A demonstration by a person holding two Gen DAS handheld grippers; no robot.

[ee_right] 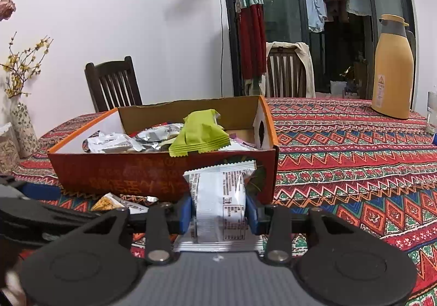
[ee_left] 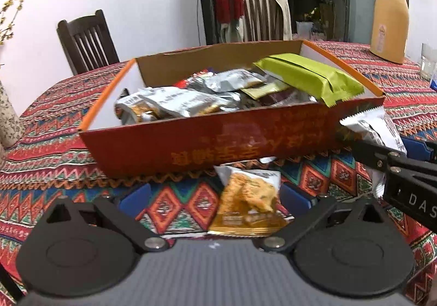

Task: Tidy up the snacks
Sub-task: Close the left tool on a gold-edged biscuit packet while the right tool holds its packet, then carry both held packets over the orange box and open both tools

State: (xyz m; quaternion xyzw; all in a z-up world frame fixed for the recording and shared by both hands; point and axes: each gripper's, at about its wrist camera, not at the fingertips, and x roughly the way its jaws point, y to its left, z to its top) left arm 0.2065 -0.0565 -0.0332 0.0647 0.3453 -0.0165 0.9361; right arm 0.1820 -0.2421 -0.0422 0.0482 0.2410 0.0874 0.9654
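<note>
An orange cardboard box (ee_left: 191, 142) sits on the patterned tablecloth, holding several silver snack packets (ee_left: 174, 101) and a green packet (ee_left: 311, 76) resting on its right rim. The box also shows in the right wrist view (ee_right: 136, 172), with the green packet (ee_right: 199, 134). My left gripper (ee_left: 215, 202) is open, its blue pads either side of a yellow-and-white snack packet (ee_left: 248, 199) lying on the cloth before the box. My right gripper (ee_right: 218, 210) is shut on a white snack packet (ee_right: 221, 205), held in front of the box's near wall; it shows at the right in the left wrist view (ee_left: 374, 128).
A yellow thermos jug (ee_right: 393, 71) stands at the far right of the table, a glass (ee_right: 431, 112) beside it. Floral vases (ee_right: 23, 128) stand at the left edge. Two dark wooden chairs (ee_right: 114, 85) are behind the table, one draped with cloth.
</note>
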